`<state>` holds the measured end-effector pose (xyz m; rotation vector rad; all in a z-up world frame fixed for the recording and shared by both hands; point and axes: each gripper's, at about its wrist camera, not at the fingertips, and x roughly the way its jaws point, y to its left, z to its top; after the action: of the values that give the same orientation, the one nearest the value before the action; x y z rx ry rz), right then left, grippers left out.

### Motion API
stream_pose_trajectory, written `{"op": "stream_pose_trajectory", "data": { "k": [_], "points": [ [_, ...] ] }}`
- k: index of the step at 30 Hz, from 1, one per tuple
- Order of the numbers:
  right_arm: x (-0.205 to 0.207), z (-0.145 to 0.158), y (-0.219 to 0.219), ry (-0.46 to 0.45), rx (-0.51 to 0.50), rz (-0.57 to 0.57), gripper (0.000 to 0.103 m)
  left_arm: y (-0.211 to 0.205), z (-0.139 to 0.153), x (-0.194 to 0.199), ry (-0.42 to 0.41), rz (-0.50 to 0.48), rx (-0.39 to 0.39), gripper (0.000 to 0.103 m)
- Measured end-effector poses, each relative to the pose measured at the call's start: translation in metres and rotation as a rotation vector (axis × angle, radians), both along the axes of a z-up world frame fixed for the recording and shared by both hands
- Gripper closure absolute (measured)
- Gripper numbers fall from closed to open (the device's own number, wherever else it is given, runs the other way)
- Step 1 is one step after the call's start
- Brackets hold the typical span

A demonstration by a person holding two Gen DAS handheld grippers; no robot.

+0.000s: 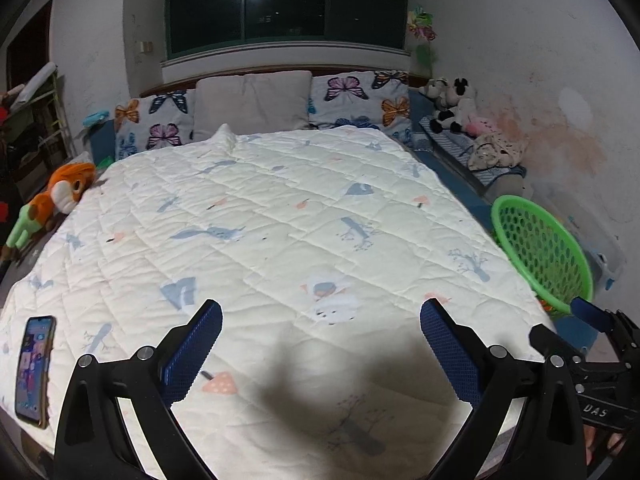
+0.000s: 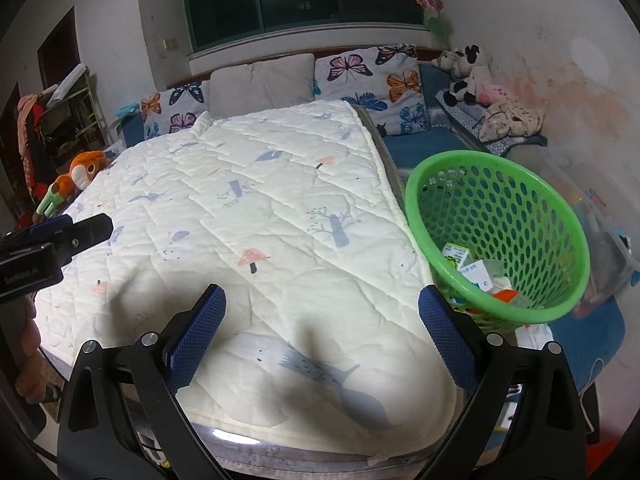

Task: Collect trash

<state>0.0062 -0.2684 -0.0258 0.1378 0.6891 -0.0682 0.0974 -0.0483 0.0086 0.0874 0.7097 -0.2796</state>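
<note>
Left wrist view: left claw is spread wide, holding nothing, over the quilt on the bed. A phone lies on the quilt at 8 o'clock. The green basket sits tilted at 3 o'clock, off the bed's edge. Right wrist view: right claw is likewise spread wide and holding nothing, above the quilt's near corner. Trash, small cartons and wrappers, lies inside the basket at 3 o'clock. An orange plush rests at 10 o'clock.
</note>
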Motion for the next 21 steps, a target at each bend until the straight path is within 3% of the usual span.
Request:
{"op": "stream_pose_trajectory", "data": {
  "k": [21],
  "points": [
    [-0.004,-0.001,0.014,-0.011,-0.005,0.012,0.006,0.011,-0.003,-0.02,-0.038,0.036,0.013,0.007]
  ]
}}
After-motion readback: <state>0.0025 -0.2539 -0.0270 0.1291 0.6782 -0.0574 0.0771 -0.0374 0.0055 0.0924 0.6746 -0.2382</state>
